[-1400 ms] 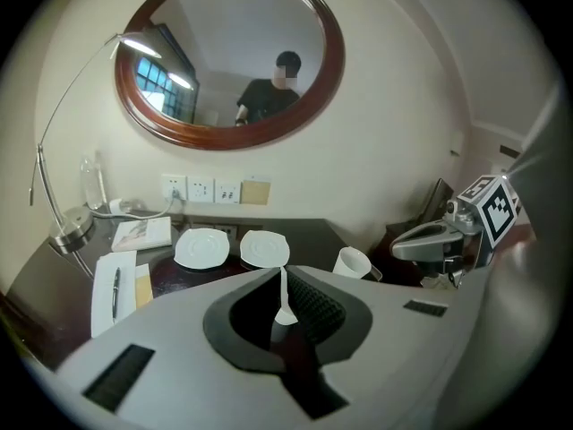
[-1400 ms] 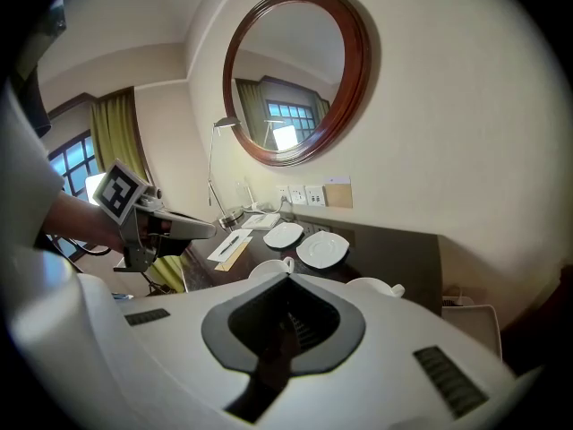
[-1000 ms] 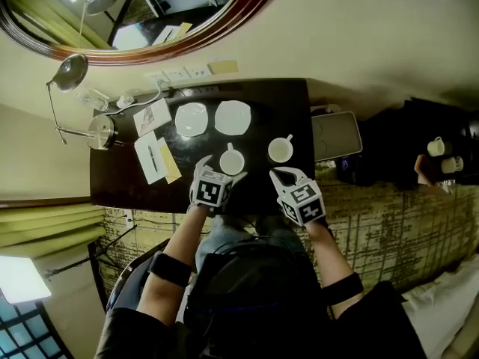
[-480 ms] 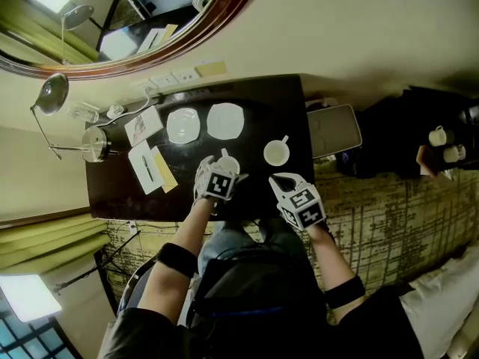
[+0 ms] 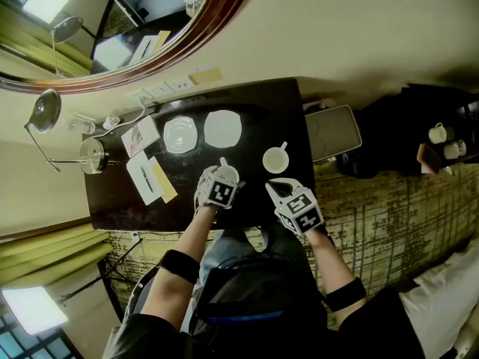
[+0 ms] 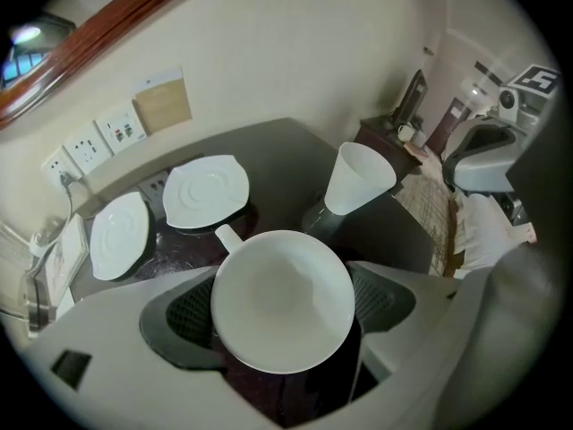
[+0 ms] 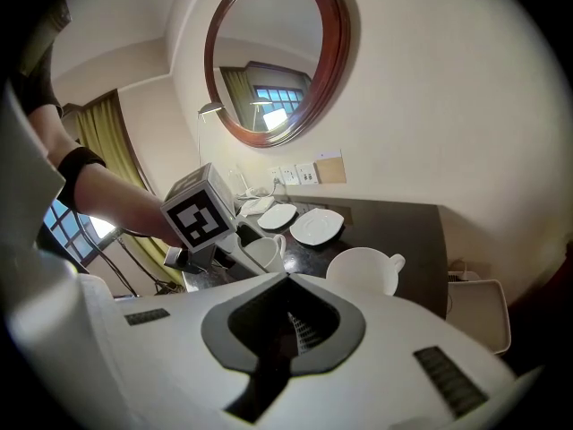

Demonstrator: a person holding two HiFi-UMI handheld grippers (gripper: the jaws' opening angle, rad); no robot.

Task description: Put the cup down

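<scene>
The fingers [image 6: 183, 316] of the left gripper [image 5: 222, 182] have just been closing and now pinch the cup [image 6: 282, 298] at its rim, low centre, upright, I think to set it on the table [image 6: 295, 146]. Its base is hidden, so contact is unclear. The right gripper [image 5: 278, 191], fingers pressed together, waits empty at lower right. Higher up stand another cup [image 5: 275, 158] and two saucers [image 5: 179, 134].

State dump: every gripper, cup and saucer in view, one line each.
Cup: upright, empty, between the left jaws.
Left gripper: jaws either side of the cup, have just been closing; pad contact unclear.
Right gripper: shut, empty.
Second cup: upright on the table, empty, untouched.
Saucers: both flat on the table, empty.
</scene>
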